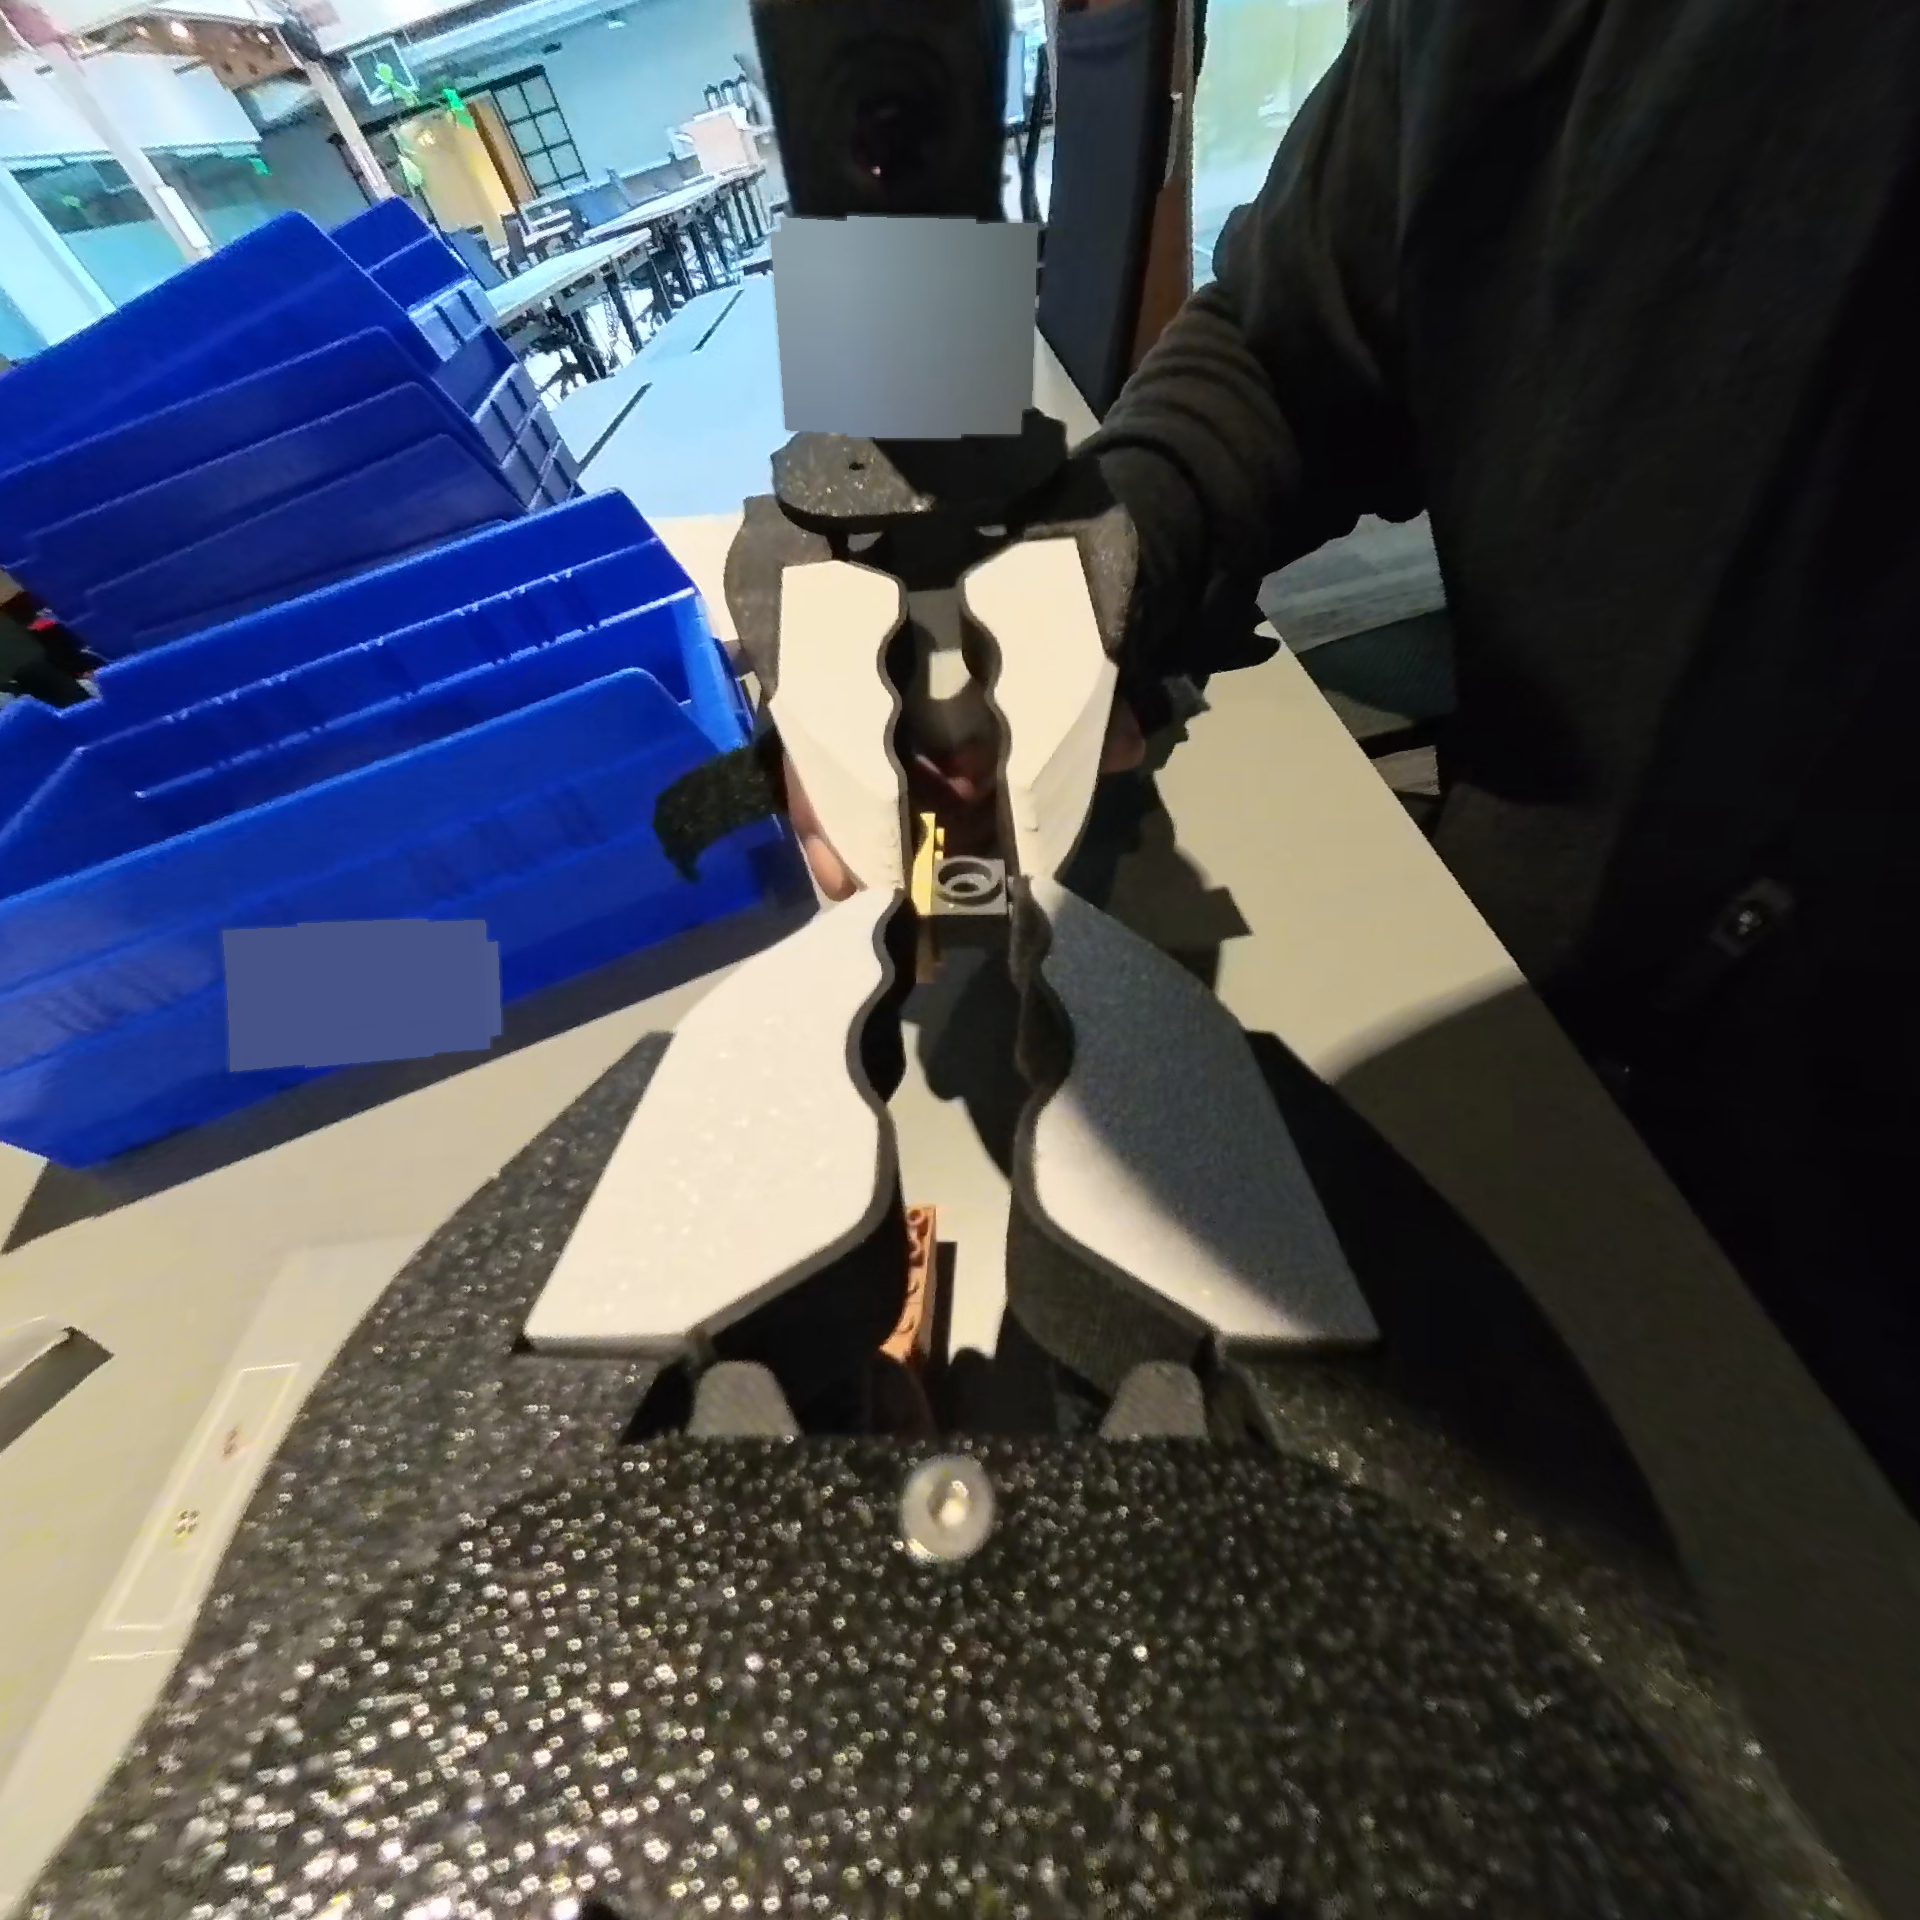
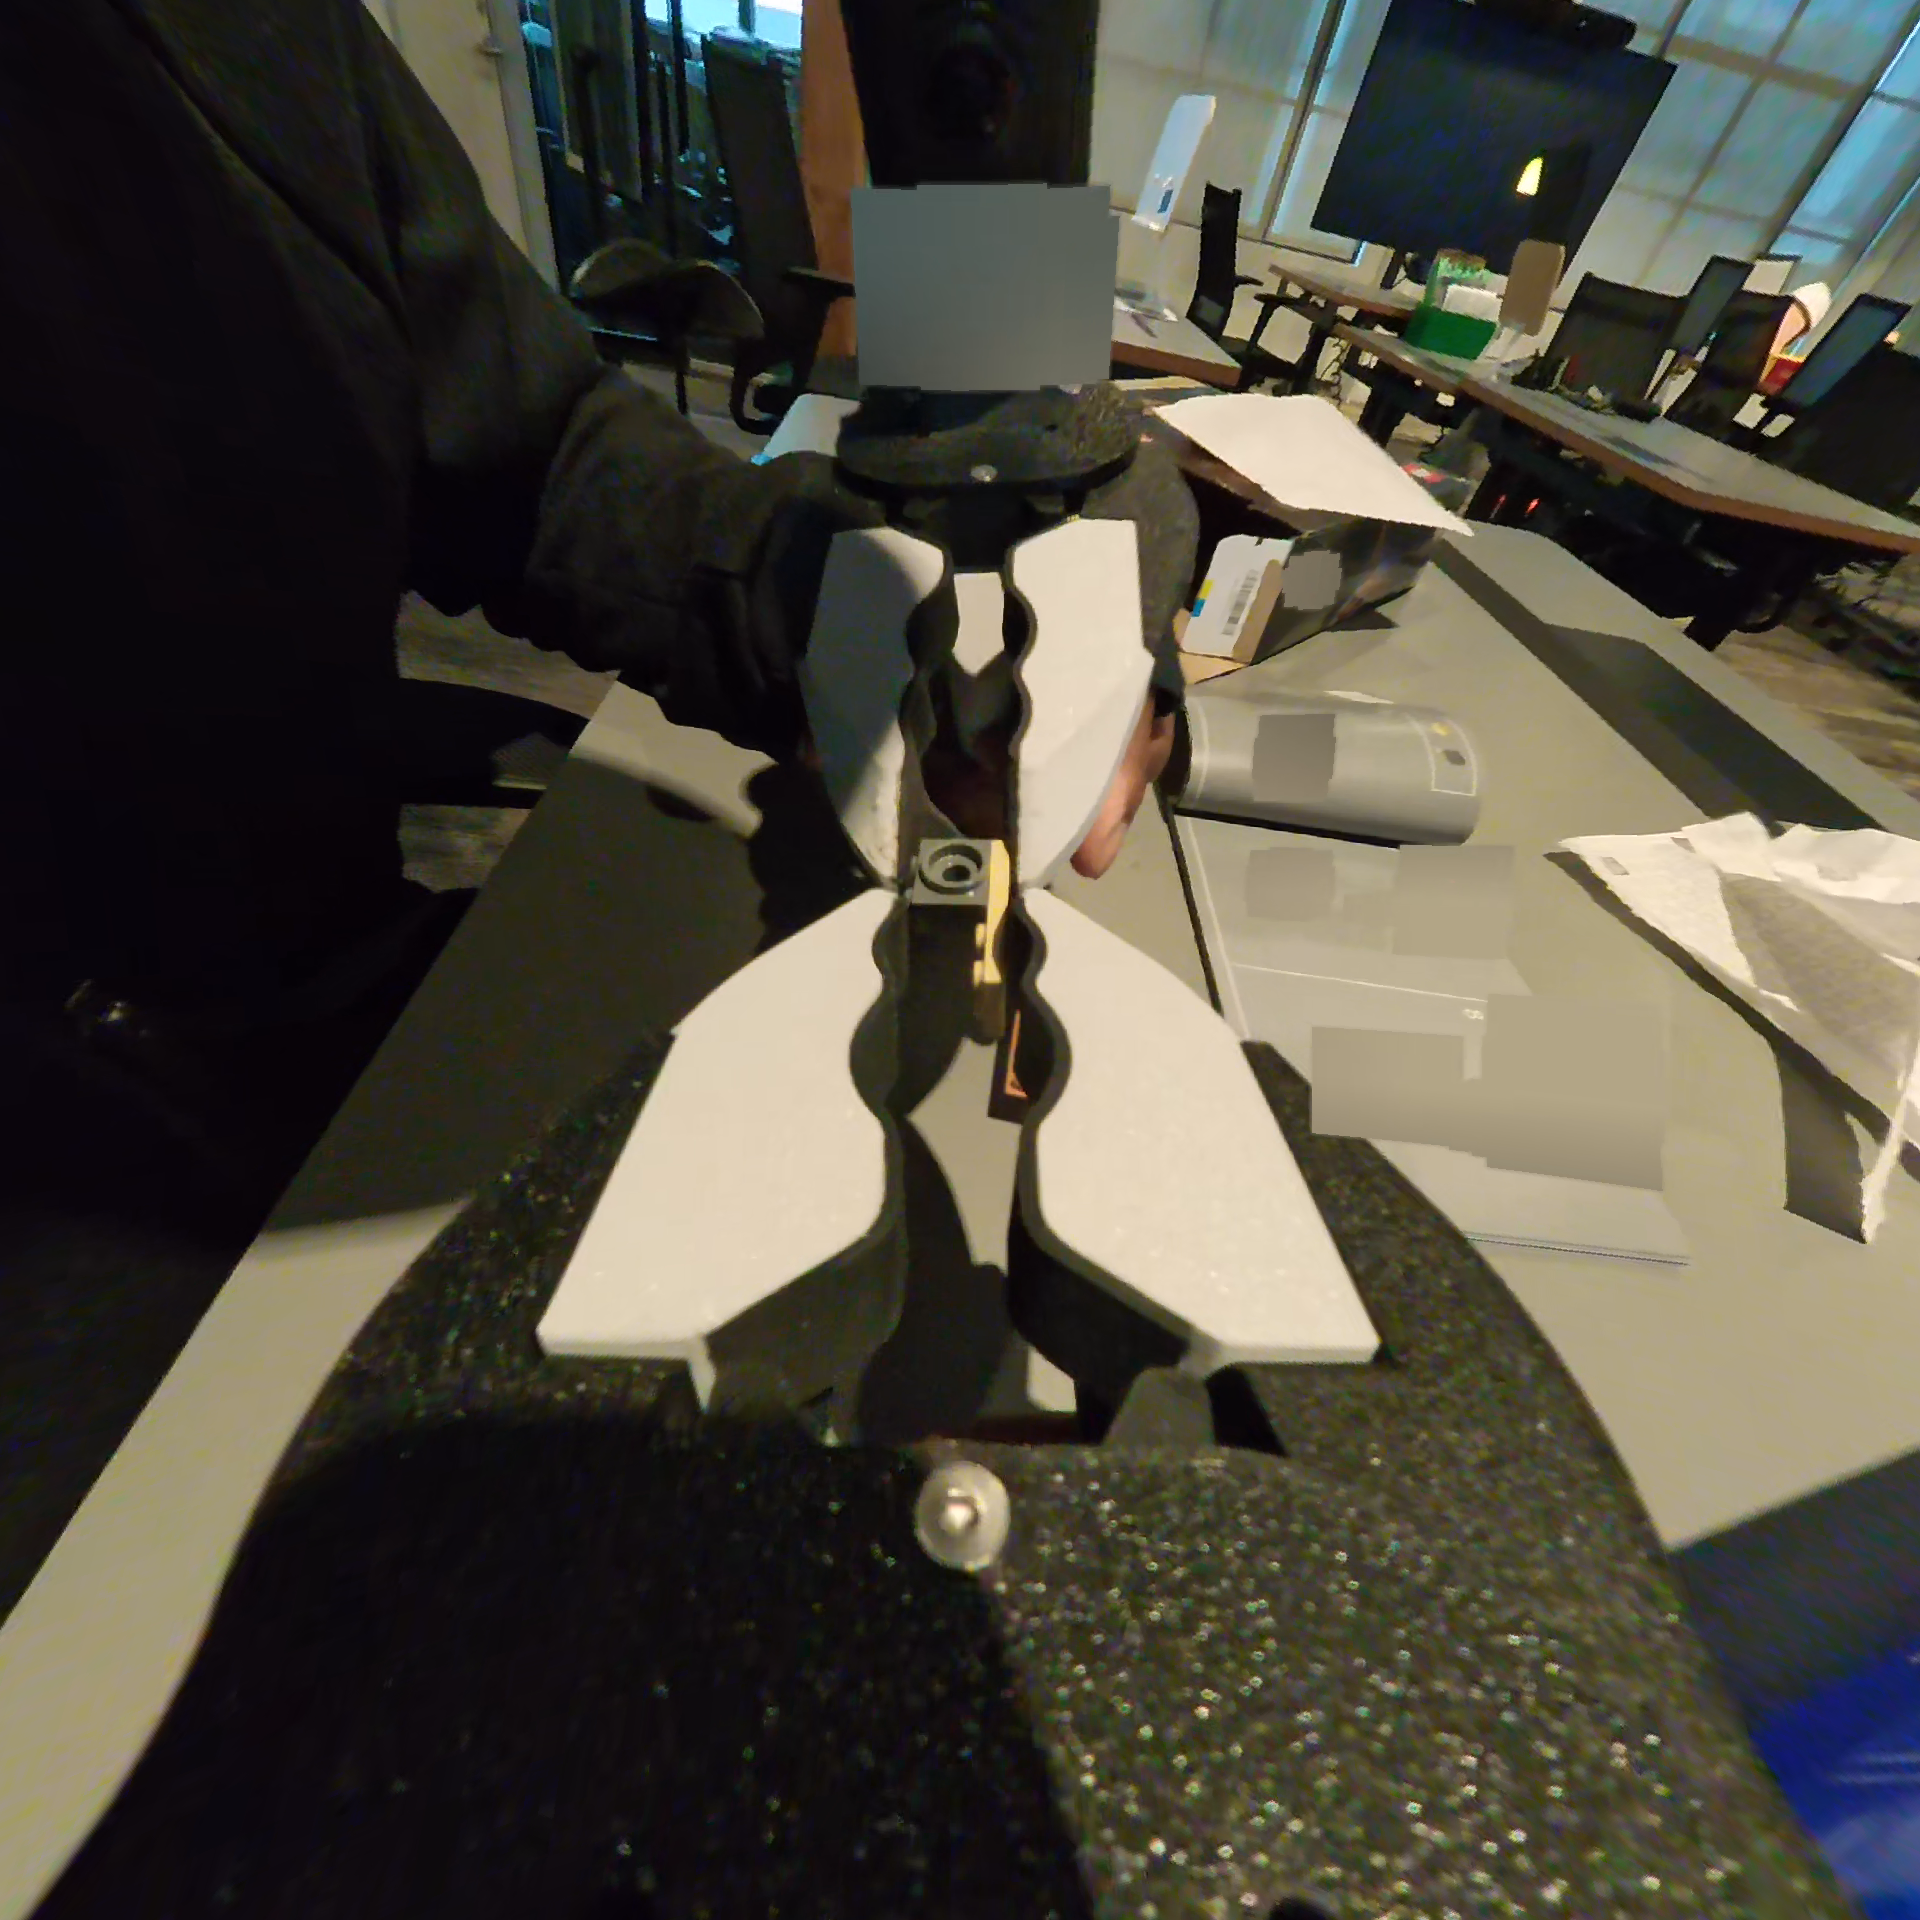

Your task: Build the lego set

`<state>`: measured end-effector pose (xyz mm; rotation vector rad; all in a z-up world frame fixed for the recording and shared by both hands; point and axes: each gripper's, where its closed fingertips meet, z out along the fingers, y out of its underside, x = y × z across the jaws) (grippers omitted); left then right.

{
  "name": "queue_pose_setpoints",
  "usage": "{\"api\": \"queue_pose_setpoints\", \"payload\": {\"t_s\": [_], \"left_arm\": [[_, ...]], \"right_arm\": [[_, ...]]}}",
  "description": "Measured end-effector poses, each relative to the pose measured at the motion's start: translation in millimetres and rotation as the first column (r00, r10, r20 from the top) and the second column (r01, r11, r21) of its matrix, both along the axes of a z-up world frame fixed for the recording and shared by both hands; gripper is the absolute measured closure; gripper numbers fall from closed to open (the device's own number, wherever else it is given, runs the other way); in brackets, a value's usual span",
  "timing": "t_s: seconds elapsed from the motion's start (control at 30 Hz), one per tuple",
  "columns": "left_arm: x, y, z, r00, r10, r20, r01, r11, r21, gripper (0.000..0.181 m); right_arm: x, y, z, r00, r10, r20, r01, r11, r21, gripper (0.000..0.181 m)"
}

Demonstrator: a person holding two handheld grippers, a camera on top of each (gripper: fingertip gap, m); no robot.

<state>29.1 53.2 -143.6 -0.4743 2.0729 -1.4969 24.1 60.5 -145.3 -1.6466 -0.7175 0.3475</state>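
Tools meet tip to tip above counter (image 2: 1351, 1351). Left tool (image 1: 961, 935) clenched on tan plate (image 1: 925, 868); right tool (image 2: 951, 925) clenched on grey round-holed piece (image 2: 951, 871), lying just beside plate, ready for pressing sideways.

Daylight from windows, hard shadows across the table (image 1: 1299, 831), wide-angle edges blurred.

Right claw (image 2: 961, 914) meets left claw (image 2: 961, 868) tip to tip around grey-and-tan lego pieces (image 2: 961, 883).
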Motion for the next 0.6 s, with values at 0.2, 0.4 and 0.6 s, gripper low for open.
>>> {"api": "queue_pose_setpoints", "payload": {"t_s": [0.2, 0.4, 0.6], "left_arm": [[-0.5, 1.1, -2.2, 1.000, -0.002, -0.009, 0.002, 1.000, 0.012, 0.164], [2.1, 2.5, -3.9, 1.000, 0.013, -0.028, -0.013, 1.000, 0.004, 0.165], [8.4, 8.2, -0.3, 0.998, 0.057, -0.030, -0.058, 0.998, -0.021, 0.164]], "right_arm": [[0.0, 0.7, -2.1, 0.999, -0.020, 0.039, 0.020, 1.000, 0.004, 0.165], [3.3, 2.6, -3.3, 0.999, -0.035, 0.026, 0.036, 0.999, -0.019, 0.164], [10.6, 7.7, 1.0, 0.995, -0.099, 0.026, 0.098, 0.995, 0.012, 0.162]]}}
